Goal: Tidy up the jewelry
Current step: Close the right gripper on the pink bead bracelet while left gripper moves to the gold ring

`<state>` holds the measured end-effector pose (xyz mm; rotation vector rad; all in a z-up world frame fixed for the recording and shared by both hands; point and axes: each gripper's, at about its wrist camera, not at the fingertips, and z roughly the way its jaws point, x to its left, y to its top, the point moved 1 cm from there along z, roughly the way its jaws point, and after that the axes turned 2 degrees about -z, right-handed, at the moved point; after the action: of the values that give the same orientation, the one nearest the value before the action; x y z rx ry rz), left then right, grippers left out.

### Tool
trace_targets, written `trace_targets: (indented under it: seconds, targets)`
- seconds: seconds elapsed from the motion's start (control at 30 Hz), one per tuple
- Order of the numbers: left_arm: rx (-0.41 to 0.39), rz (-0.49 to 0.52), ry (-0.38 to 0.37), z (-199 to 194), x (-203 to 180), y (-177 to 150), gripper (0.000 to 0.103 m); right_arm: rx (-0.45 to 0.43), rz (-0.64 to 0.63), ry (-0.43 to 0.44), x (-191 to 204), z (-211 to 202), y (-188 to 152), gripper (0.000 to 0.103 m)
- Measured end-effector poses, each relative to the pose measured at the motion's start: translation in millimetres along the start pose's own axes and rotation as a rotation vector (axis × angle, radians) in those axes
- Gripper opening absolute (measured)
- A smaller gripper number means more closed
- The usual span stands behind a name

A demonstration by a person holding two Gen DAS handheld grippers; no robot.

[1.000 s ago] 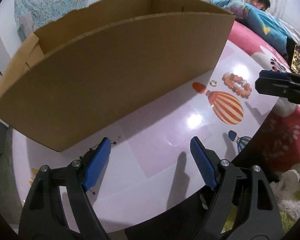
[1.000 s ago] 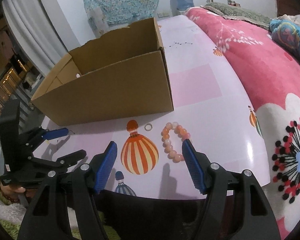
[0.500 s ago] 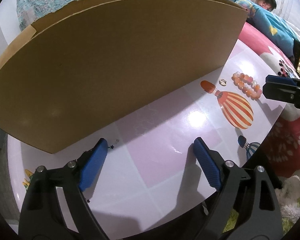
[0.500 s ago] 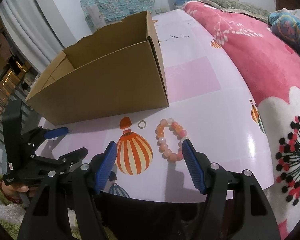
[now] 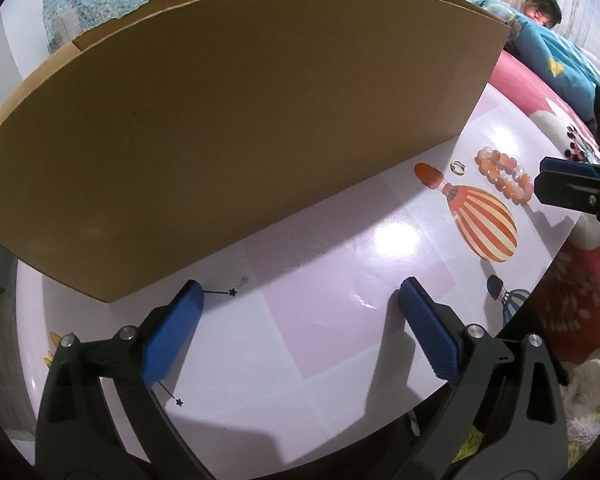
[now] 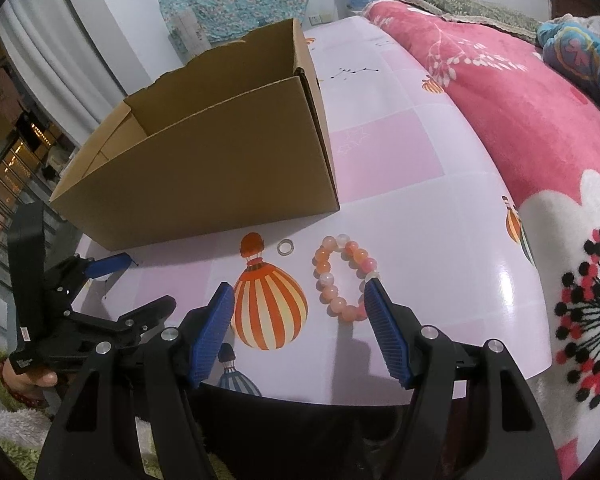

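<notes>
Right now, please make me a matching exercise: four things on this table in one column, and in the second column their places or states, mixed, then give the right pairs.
Things:
1. bead bracelet
2. small ring
3. cardboard box
4. left tool

Places or states:
A. stands open at the top, behind the jewelry
B. lies between the printed balloon's top and the bracelet
C. jaws opening, nothing between them
D. lies just ahead of the right tool, near one blue pad

Pairs: 1-D, 2-B, 3-A, 4-C

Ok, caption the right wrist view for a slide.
Open right tool hovers by bead bracelet and ring before cardboard box.
</notes>
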<state>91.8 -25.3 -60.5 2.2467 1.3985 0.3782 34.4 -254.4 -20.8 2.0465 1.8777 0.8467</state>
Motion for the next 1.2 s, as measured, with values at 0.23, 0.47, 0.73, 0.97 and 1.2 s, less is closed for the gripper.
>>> trace_targets:
  seconds: [0.23,0.47,0.73,0.97,1.2]
  targets:
    - [-0.001,0.003,0.001,0,0,-1,0.095,-0.001,0.000,-0.002,1,0,0,0.066]
    - [0.003,0.007,-0.001,3,-13,5,0.095,-0.004,0.001,-0.005,0,-1,0,0.066]
    - [0.006,0.008,-0.002,3,-14,6,0.095,-0.002,0.004,-0.006,-2,-1,-1,0.066]
    - [0.007,0.011,0.000,5,-19,6,0.095,-0.020,-0.001,-0.005,-4,-5,-6,0.066]
    - [0.007,0.024,-0.005,4,-18,7,0.096,-0.042,-0.054,-0.005,0,-11,-13,0.058]
